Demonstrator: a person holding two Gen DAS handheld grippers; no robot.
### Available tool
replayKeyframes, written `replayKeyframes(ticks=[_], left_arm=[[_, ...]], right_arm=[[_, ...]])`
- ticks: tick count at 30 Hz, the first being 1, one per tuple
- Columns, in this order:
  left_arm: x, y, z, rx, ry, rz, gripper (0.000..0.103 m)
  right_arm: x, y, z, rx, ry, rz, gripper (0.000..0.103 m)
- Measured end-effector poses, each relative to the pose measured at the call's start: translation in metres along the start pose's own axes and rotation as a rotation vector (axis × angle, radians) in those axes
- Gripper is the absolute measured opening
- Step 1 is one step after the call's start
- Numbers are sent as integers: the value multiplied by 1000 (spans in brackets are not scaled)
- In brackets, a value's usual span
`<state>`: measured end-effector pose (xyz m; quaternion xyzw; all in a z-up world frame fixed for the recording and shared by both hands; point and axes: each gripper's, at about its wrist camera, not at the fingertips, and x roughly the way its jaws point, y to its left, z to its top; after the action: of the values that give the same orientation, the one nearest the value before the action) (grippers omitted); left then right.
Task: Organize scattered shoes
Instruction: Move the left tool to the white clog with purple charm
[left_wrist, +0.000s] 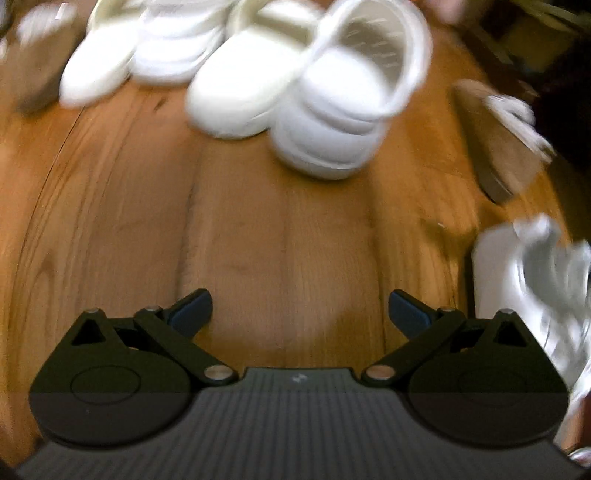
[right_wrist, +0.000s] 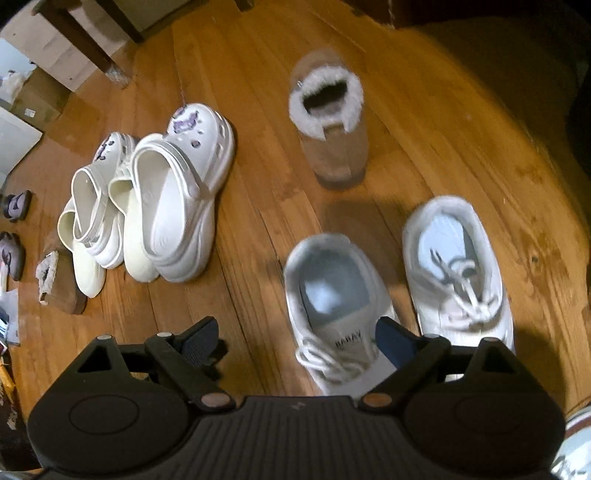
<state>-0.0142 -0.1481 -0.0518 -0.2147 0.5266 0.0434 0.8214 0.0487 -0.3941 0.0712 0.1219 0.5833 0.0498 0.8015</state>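
Spread wide and empty, both sets of fingers: right fingers (right_wrist: 297, 341) straddling the near white sneaker (right_wrist: 338, 295), its mate (right_wrist: 458, 266) just beyond the right-hand finger; left fingers (left_wrist: 299, 314) over bare floor (left_wrist: 288, 236), short of white clogs (left_wrist: 332, 110). Best clamped on the sneaker's collar, kept level, set flush beside its mate

The floor (right_wrist: 424, 147) was made of orange-brown wood boards. Four white clogs (right_wrist: 177, 206) sat on it in a tight bunch, touching each other. A tan slipper with fluffy lining (right_wrist: 332, 136) stood alone, well apart from the clogs. Two white sneakers with laces (right_wrist: 332, 302) sat side by side near the slipper. Another tan slipper (right_wrist: 61, 280) lay just beside the clogs. Some cardboard boxes (right_wrist: 51, 48) sat on the floor at the far edge.

In the left wrist view the floor (left_wrist: 277, 240) was blurry, with the white clogs (left_wrist: 332, 110) on it.
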Motion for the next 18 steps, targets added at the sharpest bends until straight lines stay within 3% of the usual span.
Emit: replayKeyframes(ticks=[4,7,9,11,13,18], left_arm=[[-32,-2,43,9,-48,-42,103],[-36,-14,81,79,18,-57,103],[-32,-30,107,220,63,-22,98],[-32,-34,120,240,78,-31,75],[-32,-37,136,233,95,-65,66],[-28,-46,168,231,109,-118,65]], right_arm=[[-4,13,10,-62,-40,68,93],[-4,19,24,-72,-59,126,93],[1,29,37,-68,-41,153,90],[6,42,49,-74,-26,175,85],[7,57,56,-104,-40,179,85],[7,63,57,-90,-53,120,86]])
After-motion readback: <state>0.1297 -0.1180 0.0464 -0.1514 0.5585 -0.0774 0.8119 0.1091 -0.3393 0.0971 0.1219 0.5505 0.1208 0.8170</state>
